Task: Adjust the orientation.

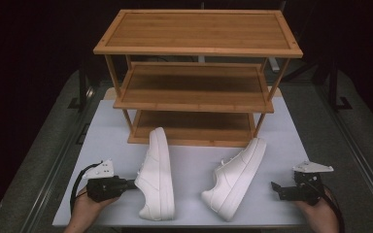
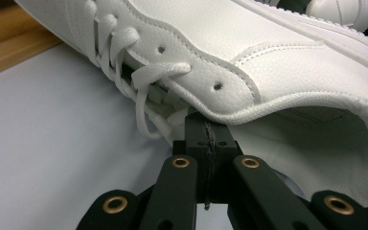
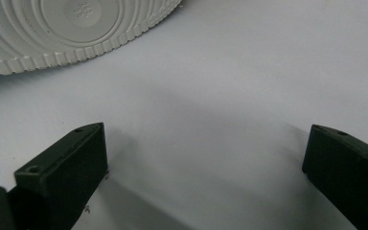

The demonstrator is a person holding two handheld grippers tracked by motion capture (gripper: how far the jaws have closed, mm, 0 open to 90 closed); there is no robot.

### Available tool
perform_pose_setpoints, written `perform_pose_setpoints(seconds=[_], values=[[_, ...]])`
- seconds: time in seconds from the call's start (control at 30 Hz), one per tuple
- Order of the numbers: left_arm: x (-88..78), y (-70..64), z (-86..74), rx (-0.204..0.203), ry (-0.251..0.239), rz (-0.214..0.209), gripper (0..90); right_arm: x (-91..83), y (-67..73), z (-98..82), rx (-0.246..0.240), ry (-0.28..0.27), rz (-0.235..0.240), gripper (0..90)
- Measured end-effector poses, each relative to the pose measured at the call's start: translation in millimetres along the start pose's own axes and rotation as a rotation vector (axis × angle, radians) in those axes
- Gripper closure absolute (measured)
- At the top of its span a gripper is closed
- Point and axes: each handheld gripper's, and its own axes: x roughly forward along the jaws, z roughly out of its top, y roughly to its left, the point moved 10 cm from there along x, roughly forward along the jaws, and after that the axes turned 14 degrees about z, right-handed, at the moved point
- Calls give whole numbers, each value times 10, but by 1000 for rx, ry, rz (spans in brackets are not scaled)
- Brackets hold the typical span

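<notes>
Two white sneakers lie on their sides on the white table (image 1: 194, 162). The left shoe (image 1: 158, 174) points toward the rack, its opening facing left. My left gripper (image 1: 133, 184) reaches in level from the left. Up close, its jaws are shut together (image 2: 206, 122), tips tucked under the collar edge of that shoe (image 2: 268, 62) beside the laces; nothing visible is pinched between them. The right shoe (image 1: 235, 177) lies tilted, sole to the right. My right gripper (image 1: 274, 187) rests open to its right (image 3: 206, 139), with the ribbed sole (image 3: 67, 28) ahead and bare table between the jaws.
A three-tier bamboo rack (image 1: 199, 48) stands at the back of the table, all shelves bare. The lowest shelf (image 1: 194, 128) sits just behind the shoes' toes. Grey floor flanks the table on both sides.
</notes>
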Motion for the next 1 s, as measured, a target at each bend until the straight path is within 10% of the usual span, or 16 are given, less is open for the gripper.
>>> perform_pose_setpoints(seconds=[1.0], values=[[114, -195, 430, 25, -93, -63, 900, 0, -1, 0, -2, -1, 1, 11]])
